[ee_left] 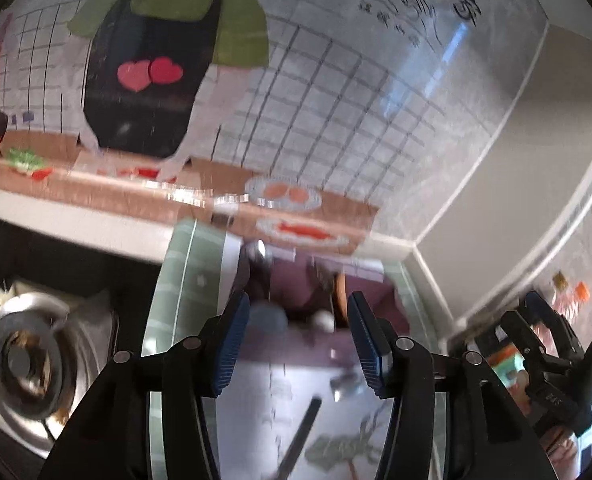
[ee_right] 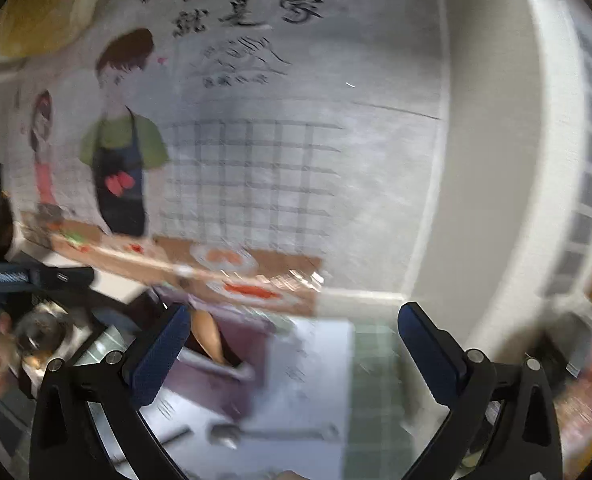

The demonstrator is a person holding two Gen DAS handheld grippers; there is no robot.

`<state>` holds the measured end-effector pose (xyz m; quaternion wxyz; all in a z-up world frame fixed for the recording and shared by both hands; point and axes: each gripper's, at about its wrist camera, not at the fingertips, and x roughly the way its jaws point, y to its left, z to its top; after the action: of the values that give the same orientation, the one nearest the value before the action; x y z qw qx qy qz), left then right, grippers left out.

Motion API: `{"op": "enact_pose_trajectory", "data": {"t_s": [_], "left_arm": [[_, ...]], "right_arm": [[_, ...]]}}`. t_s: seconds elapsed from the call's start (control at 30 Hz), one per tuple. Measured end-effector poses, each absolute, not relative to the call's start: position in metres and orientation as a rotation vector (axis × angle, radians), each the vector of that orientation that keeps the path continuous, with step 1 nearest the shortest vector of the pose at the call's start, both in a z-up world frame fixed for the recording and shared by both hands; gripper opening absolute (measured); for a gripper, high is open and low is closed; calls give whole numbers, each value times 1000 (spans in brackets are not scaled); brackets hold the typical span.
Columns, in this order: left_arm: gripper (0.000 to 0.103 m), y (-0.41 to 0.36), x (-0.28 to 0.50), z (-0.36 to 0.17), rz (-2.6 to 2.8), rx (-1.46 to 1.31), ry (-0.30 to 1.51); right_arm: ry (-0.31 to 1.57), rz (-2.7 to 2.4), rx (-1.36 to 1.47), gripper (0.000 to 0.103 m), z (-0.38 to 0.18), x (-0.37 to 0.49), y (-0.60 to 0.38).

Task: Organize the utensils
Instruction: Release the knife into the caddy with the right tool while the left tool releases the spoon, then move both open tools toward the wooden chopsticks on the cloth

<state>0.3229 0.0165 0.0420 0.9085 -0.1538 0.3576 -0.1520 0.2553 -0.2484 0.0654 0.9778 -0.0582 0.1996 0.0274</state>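
Two pairs of tongs hung over the worktop (ee_right: 380, 364), and neither held anything. The right tongs (ee_right: 291, 348) stood spread as wide as they go, with only cloth and paper showing between their pads. The left tongs (ee_left: 298, 344) stood partly open over a purple tray (ee_left: 291, 292), their pads clear of what lay in it.

In the right wrist view a metal spoon (ee_right: 263, 434) lay flat on a white sheet (ee_right: 312, 364) at about 6 o'clock, its bowl toward 9 o'clock. The purple tray (ee_right: 231, 356) sat just beyond, toward 10 o'clock, with a wooden utensil (ee_right: 209, 338) in it. In the left wrist view a dark, straight handle (ee_left: 298, 438) lay at 6 o'clock – blur hid what it was.

The spoon looked light, stiff and smooth – likely slippery on polished metal and hard to get under while it lay flat. The middle of its handle seemed the safest hold, squeezed across the narrow width.
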Motion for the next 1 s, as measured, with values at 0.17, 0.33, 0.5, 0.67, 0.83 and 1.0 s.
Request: {"op": "enact_pose_trajectory", "data": {"t_s": [0.17,0.33,0.5,0.67,0.83,1.0], "left_arm": [[53,0,285,15,-337,-223,839],[53,-18,247,-19,-353,-124,944],[53,-45,213,-53,-441,-97,1070],[53,-78,195,-64,-537,-68,1124],[53,-91,190,-58,-544,-33,1120],[47,-93,201,-63,-560,-79,1194]], "right_arm": [[582,56,-85,103,33,228,-268],[789,62,-26,103,-24,196,-287],[893,-12,-55,99,-68,162,-290],[957,-43,-78,57,-93,151,-287],[984,-32,-34,36,-105,154,-291],[994,-19,-61,5,-104,156,-287]]}}
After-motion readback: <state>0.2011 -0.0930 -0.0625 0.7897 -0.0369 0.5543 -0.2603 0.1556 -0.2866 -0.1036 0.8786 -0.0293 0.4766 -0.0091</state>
